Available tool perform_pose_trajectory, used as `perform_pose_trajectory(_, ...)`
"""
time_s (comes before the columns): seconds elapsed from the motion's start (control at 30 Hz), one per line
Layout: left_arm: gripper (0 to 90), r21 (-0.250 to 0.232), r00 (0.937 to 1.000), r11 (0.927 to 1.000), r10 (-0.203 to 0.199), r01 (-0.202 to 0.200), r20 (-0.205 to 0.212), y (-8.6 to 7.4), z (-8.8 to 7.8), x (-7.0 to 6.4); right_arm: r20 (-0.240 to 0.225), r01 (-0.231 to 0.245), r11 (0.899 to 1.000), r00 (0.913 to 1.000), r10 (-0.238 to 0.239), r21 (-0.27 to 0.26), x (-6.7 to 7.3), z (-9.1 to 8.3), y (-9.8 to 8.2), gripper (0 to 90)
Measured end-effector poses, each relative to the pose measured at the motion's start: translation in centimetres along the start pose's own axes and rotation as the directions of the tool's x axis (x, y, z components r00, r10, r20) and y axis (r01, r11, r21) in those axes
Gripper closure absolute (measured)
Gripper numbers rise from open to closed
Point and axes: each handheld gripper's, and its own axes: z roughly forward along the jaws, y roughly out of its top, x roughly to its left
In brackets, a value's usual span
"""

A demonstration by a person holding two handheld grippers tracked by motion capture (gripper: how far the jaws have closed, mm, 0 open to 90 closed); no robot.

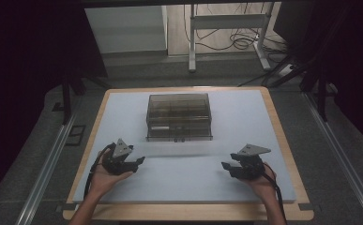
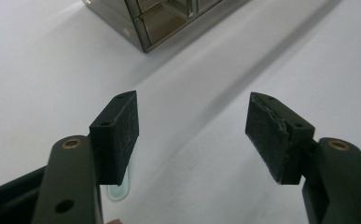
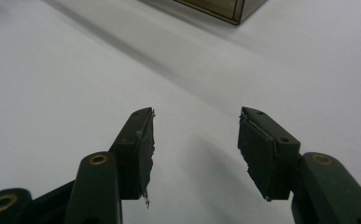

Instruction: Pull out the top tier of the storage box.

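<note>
High view: a smoky drawer box (image 1: 179,117) is seen on the white mat (image 1: 184,183), toward the far middle of the table (image 1: 282,140). The left gripper (image 1: 139,161) is held near the mat's front left, the right gripper (image 1: 224,165) near its front right, both well apart from the box and aimed inward. Left gripper view: its pads (image 2: 122,130) are set wide apart with nothing between them, and the box's corner (image 2: 145,28) lies ahead. Right gripper view: the jaws are likewise parted and empty over bare mat.
</note>
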Motion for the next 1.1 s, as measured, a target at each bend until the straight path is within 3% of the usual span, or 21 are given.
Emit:
perform_pose_trajectory(0.5, 36.7, 0.069, 0.9987, 0.9963, -0.05, 0.05, -0.014, -1.3, -0.1, 1.7, 0.006, -0.006, 1.0, 1.0, 0.006, 0.008, 0.0, 0.0, -0.5, 43.8)
perform_pose_trajectory(1.1, 43.4, 0.1, 0.9975, 0.9927, -0.065, 0.068, -0.028, -2.0, 0.2, 3.6, 0.002, -0.007, 1.0, 1.0, 0.007, 0.009, 0.3, 0.1, -0.6, 43.7)
